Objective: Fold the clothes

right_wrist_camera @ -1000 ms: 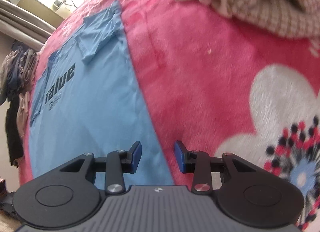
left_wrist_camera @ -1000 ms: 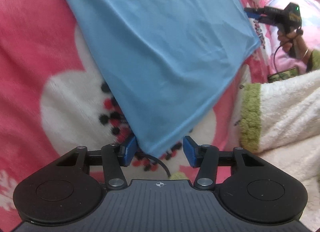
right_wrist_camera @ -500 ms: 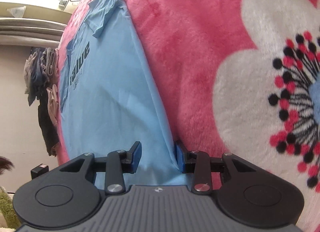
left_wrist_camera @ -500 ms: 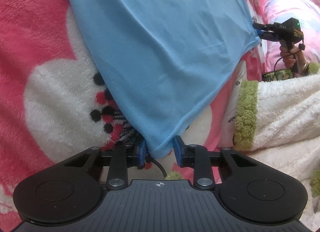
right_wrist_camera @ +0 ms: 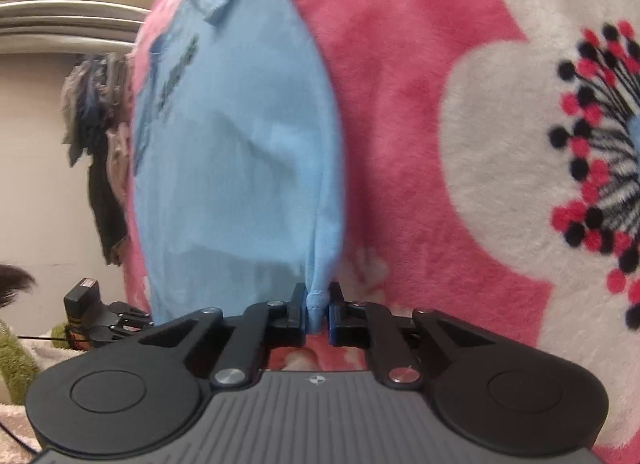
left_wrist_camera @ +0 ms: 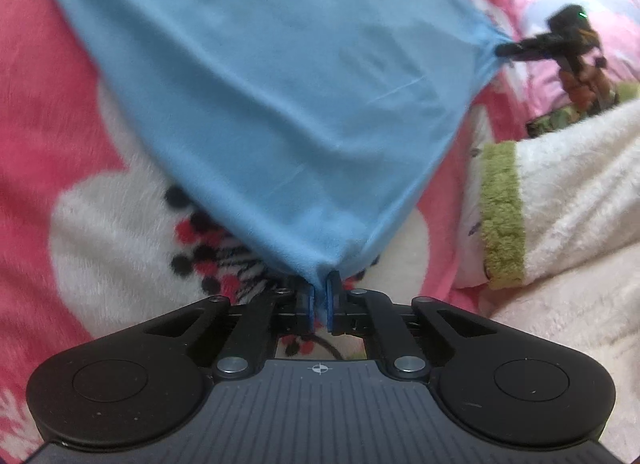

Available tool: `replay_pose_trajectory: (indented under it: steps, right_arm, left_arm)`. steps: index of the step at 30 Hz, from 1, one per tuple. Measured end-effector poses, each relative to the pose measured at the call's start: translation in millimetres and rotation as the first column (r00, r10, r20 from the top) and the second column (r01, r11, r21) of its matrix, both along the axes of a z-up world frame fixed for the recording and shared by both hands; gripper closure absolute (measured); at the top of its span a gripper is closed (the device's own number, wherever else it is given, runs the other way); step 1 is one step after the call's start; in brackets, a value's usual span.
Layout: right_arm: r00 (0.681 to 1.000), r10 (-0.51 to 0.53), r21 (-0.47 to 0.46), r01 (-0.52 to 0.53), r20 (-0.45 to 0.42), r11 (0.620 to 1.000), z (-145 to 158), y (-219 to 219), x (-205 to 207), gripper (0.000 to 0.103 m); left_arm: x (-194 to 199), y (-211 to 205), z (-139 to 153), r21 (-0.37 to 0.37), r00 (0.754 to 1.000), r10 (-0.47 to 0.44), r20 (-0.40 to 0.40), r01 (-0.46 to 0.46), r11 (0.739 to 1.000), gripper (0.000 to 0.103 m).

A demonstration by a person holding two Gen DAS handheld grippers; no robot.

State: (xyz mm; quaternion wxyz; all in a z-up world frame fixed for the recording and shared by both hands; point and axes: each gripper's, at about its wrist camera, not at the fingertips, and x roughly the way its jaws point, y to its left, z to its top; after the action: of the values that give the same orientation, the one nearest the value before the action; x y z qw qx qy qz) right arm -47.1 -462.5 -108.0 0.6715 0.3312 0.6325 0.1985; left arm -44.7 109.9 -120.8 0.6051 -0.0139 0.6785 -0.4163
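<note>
left wrist view: our left gripper has its jaws clamped on the near corner of the blue t-shirt; they've just been closing, w/ the cloth pinched between the blue pads. the shirt spreads away over the pink flower blanket on the bed, and its hem runs taut up to the right, where our right gripper pinches the other bottom corner. the hand holding that tool is blurred. a white fleece w/ green trim lies just beside the shirt on the right.

right wrist view: right gripper jaws have just been closing too and are now squeezed onto a bunched fold of the shirt's hem. the rest of the shirt lies flat on the blanket, dark lettering toward the far end, too blurry to read. left gripper shows at the lower left edge by the shirt's other corner. clothes hang in the bg at left.
</note>
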Motion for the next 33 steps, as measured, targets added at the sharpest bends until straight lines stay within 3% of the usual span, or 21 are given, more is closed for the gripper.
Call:
replay_pose_trajectory:
  steps: [2,6,13,19,22,26,33]
  right_arm:
    - [0.999,-0.006,0.010,0.005,0.041,1.000,9.8,1.2,4.9,0.094]
    - [0.991,-0.009,0.027,0.005,0.132,1.000,31.7,4.2,25.7,0.095]
    - [0.964,0.032,0.039,-0.044,0.264,0.998,60.2,27.6,71.0,0.095]
    - [0.933,0.010,0.063,-0.035,0.361,0.997,75.2,44.4,112.7,0.095]
    - [0.908,-0.030,0.085,-0.006,0.418,0.996,85.1,49.5,134.3,0.095]
    - [0.868,-0.079,0.109,0.029,0.490,0.994,96.7,57.3,163.3,0.095]
    - [0.803,-0.140,0.145,0.068,0.579,0.987,109.6,69.5,218.4,0.095]
  left_arm:
    - [2.5,-0.8,8.9,0.005,0.997,-0.036,0.070,0.036,0.999,0.100]
    - [19.3,6.9,25.1,-0.024,0.990,-0.003,0.141,0.006,1.000,0.100]
    - [50.9,24.6,45.6,-0.094,0.968,0.158,0.193,-0.142,0.985,0.100]
    - [77.9,39.2,60.7,-0.133,0.926,0.283,0.250,-0.256,0.957,0.100]
    - [95.1,48.2,69.0,-0.152,0.891,0.341,0.301,-0.308,0.939,0.100]
    - [120.0,61.0,76.0,-0.212,0.828,0.451,0.334,-0.400,0.892,0.100]
    - [175.5,79.8,86.1,-0.325,0.690,0.632,0.352,-0.543,0.774,0.100]
